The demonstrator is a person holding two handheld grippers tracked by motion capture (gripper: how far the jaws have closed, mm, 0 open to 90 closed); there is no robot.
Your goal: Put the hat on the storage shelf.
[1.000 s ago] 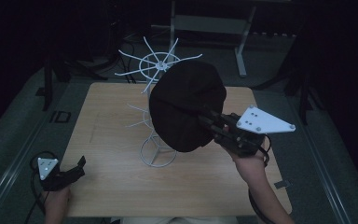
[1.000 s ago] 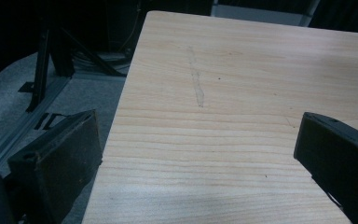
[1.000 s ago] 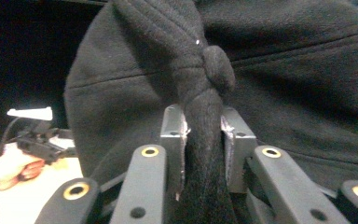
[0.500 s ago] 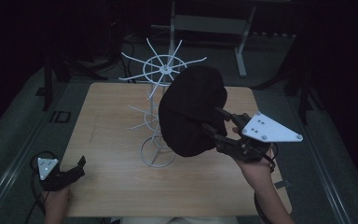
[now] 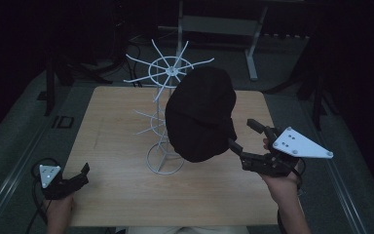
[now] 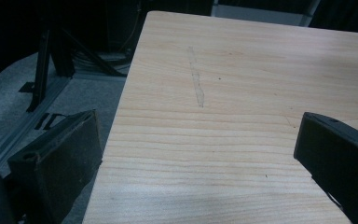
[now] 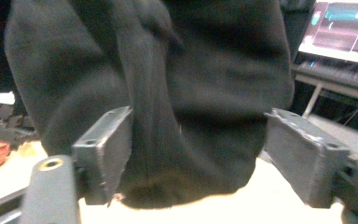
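A black fabric hat (image 5: 200, 114) hangs in front of the right side of a white wire stand (image 5: 164, 122) that stands mid-table. The hat hides the stand's right arms, and I cannot tell which arm bears it. My right gripper (image 5: 242, 132) is open just right of the hat, jaws wide apart. In the right gripper view the hat (image 7: 168, 79) sits between the spread jaws of that gripper (image 7: 200, 154), its fabric close to the left one. My left gripper (image 5: 80, 175) rests open at the table's front left corner, and the left gripper view shows it (image 6: 191, 158) with bare wood between its jaws.
The wooden table (image 5: 112, 126) has a grey floor around it. A metal frame (image 5: 219, 24) stands behind the table, with dark tripod legs (image 5: 53, 78) at the far left. A lit monitor (image 7: 345, 28) glows behind the hat in the right gripper view.
My right gripper carried the hat slightly right and down along the stand, then its jaws opened and it drew back to the right. The left gripper stayed put.
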